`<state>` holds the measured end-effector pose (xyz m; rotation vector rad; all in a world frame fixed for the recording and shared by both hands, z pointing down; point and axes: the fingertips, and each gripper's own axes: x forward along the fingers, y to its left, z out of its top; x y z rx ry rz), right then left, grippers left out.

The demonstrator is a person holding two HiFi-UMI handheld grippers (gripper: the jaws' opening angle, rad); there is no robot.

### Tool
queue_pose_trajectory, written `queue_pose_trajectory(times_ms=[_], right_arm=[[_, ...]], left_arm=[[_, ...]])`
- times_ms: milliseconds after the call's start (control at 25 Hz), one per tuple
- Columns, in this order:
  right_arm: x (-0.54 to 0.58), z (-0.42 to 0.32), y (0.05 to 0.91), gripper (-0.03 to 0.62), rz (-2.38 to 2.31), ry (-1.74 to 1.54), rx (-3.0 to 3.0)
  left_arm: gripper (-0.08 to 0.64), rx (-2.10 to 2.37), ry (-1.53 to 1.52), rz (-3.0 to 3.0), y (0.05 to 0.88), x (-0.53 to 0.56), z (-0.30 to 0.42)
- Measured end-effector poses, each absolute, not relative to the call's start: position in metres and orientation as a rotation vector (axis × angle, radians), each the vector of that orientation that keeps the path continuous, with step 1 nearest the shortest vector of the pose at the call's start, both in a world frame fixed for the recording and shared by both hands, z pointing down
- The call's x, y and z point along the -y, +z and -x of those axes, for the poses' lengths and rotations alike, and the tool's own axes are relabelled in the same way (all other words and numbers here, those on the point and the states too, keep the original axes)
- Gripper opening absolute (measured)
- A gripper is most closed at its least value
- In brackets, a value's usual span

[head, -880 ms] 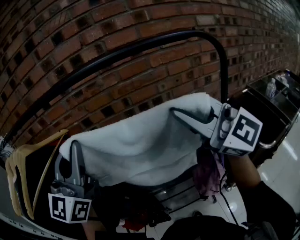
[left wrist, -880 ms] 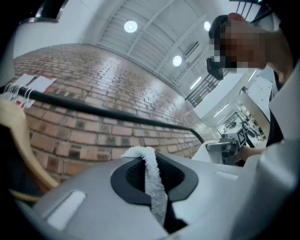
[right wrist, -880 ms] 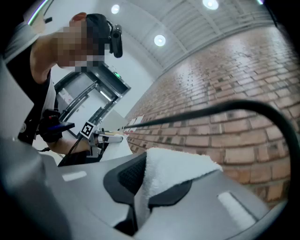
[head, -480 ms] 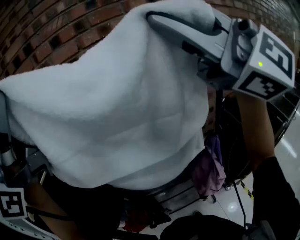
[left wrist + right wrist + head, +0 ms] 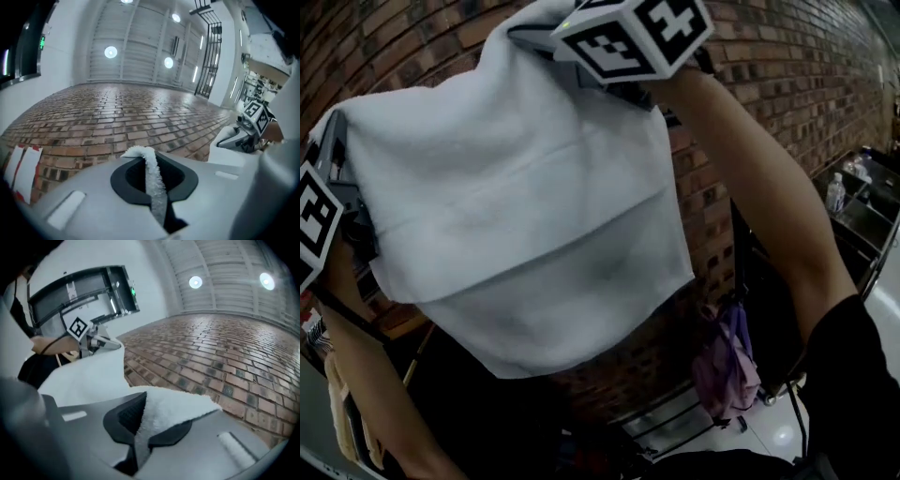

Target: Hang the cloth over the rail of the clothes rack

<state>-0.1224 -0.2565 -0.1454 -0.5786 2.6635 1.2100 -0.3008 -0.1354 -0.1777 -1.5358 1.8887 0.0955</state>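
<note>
You've swung both grippers way up since a second ago, so the cloth (image 5: 525,216) now hangs high right in front of you, stretched between them. Your left gripper (image 5: 157,197) is pinched tight on one top corner, your right gripper (image 5: 138,437) on the other. Brick wall (image 5: 787,84) sits behind it.

No word or number can be read: the left gripper's cube (image 5: 313,225) and the right gripper's cube (image 5: 637,36) bear only black-and-white square patterns; a far green sign (image 5: 42,42) is illegible.
</note>
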Motion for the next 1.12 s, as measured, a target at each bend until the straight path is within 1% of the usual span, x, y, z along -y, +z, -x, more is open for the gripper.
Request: queue_pose_trajectory(times_ms=[160,280,360,520,640,720,760,800,880,920,960,1000,1040,1120], right_arm=[[0.311,0.171,-0.121,0.014,0.772,1.401,-2.821],[0.334,0.188,-0.094,0.014,0.782,1.443,-2.948],[0.348,0.197,-0.065,0.014,0.749,1.450,-3.091],[0.356,0.208,-0.012,0.014,0.679,1.587,-3.304],[0.355,0.212,0.002,0.018,0.655,1.752,-3.332],[0.358,0.212,0.008,0.027,0.650,1.841,-3.350],[0.359,0.212,0.011,0.040,0.633,1.868,-3.364],[0.358,0.212,0.014,0.065,0.606,1.886,-3.380],[0.356,0.213,0.017,0.119,0.548,1.920,-3.400],[0.355,0.214,0.017,0.134,0.530,1.956,-3.389],[0.354,0.216,0.017,0.150,0.512,2.003,-3.365],[0.351,0.218,0.017,0.171,0.486,2.040,-3.344],[0.348,0.219,0.018,0.185,0.446,2.040,-3.345],[0.337,0.220,0.021,0.242,0.314,1.916,-3.401]], left_arm=[[0.031,-2.047,-0.105,1.494,-0.177,0.184,0.333],[0.031,-2.122,-0.422,1.575,-0.142,0.232,0.357],[0.031,-2.133,-0.552,1.662,-0.119,0.253,0.366],[0.031,-2.102,-0.768,1.769,-0.085,0.277,0.367],[0.036,-2.017,-1.025,1.717,-0.063,0.289,0.361],[0.057,-1.917,-1.178,1.684,-0.050,0.292,0.354],[0.073,-1.862,-1.238,1.686,-0.044,0.292,0.349],[0.104,-1.803,-1.285,1.711,-0.037,0.293,0.343],[0.221,-1.671,-1.338,1.850,-0.021,0.291,0.330],[0.300,-1.601,-1.351,1.939,-0.013,0.290,0.322],[0.360,-1.541,-1.363,2.008,-0.006,0.290,0.315],[0.395,-1.502,-1.373,2.037,-0.001,0.289,0.311],[0.410,-1.484,-1.373,2.026,-0.001,0.290,0.309],[0.404,-1.476,-1.331,1.958,-0.009,0.292,0.308]])
